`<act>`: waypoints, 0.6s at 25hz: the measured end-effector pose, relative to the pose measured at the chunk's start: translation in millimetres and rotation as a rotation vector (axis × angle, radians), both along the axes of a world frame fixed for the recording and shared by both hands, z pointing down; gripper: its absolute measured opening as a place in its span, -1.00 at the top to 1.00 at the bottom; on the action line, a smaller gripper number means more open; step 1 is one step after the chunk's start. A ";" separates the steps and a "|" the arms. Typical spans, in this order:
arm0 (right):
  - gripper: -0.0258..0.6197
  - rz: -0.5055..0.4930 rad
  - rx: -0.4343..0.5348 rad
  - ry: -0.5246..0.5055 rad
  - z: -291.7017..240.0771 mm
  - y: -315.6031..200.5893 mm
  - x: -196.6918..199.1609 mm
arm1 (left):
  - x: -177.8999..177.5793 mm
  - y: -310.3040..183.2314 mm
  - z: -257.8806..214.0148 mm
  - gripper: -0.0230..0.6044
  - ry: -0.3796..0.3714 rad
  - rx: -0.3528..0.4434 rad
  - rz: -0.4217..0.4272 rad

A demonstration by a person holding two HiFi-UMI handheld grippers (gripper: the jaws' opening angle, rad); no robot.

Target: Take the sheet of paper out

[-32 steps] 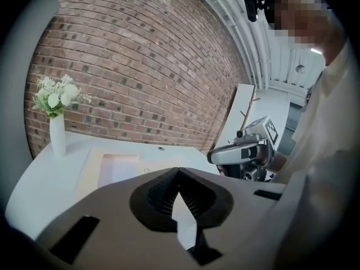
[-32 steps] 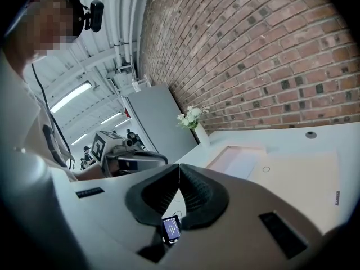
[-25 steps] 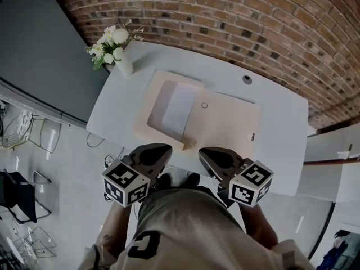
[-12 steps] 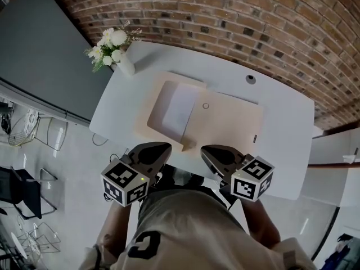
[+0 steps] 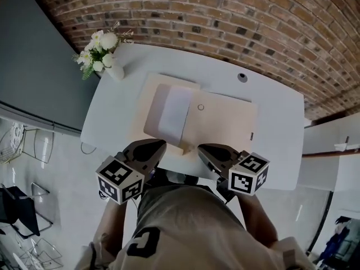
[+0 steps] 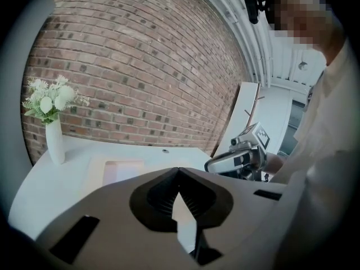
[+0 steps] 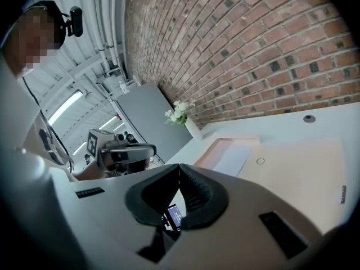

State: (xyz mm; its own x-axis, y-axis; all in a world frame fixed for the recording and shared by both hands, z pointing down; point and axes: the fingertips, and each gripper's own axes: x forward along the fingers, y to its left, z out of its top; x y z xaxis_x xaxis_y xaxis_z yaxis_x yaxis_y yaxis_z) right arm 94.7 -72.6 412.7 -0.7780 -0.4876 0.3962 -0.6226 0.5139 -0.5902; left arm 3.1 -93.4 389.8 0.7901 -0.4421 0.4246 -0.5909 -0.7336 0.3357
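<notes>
A beige folder (image 5: 225,125) lies open on the white table (image 5: 112,117). In its left half rests a white sheet of paper (image 5: 176,114), which also shows as sheet (image 6: 121,170) and sheet (image 7: 235,157) in the two gripper views. My left gripper (image 5: 160,144) hangs shut and empty over the table's near edge, just short of the folder's near left corner. My right gripper (image 5: 201,150) is shut on nothing beside it, at the folder's near edge. Neither touches the folder or the paper. Each gripper view shows its own jaws met, at left gripper (image 6: 178,170) and right gripper (image 7: 179,166).
A white vase of flowers (image 5: 100,54) stands at the table's far left corner. A round cable grommet (image 5: 242,77) sits near the far edge. The brick wall (image 5: 225,16) runs behind the table, a grey panel (image 5: 28,66) stands to the left, and my torso is close to the near edge.
Both grippers have edged forward to the table's near edge and the folder. The folder and the paper have not moved. Both pairs of jaws stay shut.
</notes>
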 end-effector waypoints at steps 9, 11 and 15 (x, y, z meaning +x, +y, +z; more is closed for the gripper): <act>0.85 0.009 -0.174 0.017 37.2 -15.9 -24.2 | -29.0 -19.9 9.8 0.88 0.059 -0.037 0.031; 0.85 -0.028 -0.218 0.028 49.3 -15.3 -29.5 | -34.5 -23.6 11.2 0.88 0.064 -0.039 0.032; 0.85 0.004 -0.318 -0.006 76.1 -22.7 -27.3 | -40.2 -30.3 11.7 0.88 0.071 -0.041 0.039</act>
State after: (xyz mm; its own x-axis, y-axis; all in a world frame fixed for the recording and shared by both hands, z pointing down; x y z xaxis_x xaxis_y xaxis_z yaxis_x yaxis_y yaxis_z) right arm 67.4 -95.3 488.8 -0.7794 -0.3429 0.5243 -0.6199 0.3005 -0.7249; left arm -37.1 -123.7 401.5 0.8354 -0.3934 0.3838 -0.5354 -0.7404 0.4063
